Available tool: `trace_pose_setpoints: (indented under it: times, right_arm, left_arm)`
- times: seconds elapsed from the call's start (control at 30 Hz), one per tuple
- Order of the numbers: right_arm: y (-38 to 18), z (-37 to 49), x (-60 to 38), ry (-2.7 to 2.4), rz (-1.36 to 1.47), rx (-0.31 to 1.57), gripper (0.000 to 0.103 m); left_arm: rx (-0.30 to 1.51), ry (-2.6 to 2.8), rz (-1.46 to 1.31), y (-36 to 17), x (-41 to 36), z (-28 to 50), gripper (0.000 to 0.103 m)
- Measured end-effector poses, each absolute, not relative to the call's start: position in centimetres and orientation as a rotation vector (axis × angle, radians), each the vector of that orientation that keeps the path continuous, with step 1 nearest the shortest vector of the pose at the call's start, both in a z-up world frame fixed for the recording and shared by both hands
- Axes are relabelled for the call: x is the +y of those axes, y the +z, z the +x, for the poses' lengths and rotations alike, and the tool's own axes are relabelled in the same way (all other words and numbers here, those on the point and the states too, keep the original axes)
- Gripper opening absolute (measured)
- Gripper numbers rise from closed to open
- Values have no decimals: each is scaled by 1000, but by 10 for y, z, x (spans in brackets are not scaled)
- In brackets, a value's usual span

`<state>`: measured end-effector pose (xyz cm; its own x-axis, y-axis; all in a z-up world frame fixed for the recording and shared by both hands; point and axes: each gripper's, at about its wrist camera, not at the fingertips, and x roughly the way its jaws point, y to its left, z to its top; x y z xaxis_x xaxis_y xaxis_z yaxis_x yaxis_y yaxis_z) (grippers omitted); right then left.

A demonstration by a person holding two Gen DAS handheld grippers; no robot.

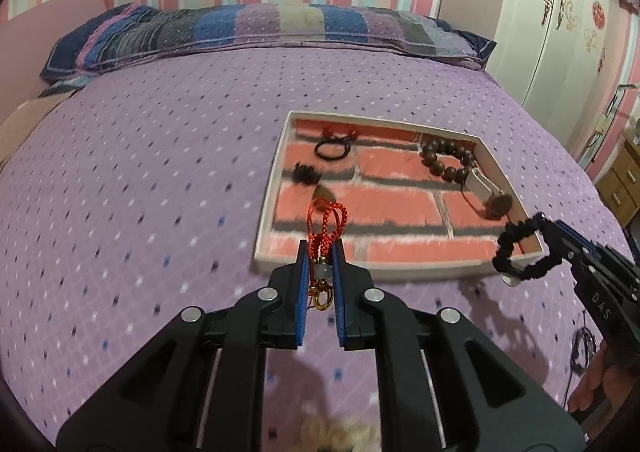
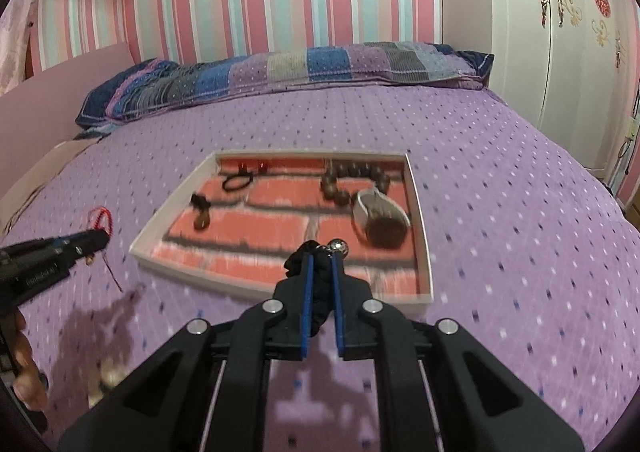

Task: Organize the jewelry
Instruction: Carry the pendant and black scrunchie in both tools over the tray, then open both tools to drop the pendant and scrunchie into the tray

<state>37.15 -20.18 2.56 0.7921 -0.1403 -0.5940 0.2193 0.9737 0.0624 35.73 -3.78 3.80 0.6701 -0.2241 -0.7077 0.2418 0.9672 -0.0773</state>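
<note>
The left gripper [image 1: 320,252], angled downward at lower centre, is clamped on a red cord charm [image 1: 326,230] before the tray [image 1: 276,187]. The right gripper [image 2: 320,258], likewise tilted, is closed on a black braided bracelet [image 2: 318,292] over the tray's near edge.

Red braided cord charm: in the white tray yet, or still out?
Out. The red braided cord charm is clamped in the left gripper, hanging short of the brick-patterned white tray's near rim, above the purple bedspread.
</note>
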Motion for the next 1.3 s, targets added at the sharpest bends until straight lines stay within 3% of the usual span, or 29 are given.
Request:
trace_pose_setpoints:
  times: [0.57, 1.3]
  right_arm:
    - [-30, 458, -216, -255, 110, 754, 9]
    - [-51, 487, -220, -277, 107, 856, 12]
  left_arm:
    - [939, -242, 75, -22, -80, 453, 9]
    - [972, -197, 133, -42, -83, 470, 10]
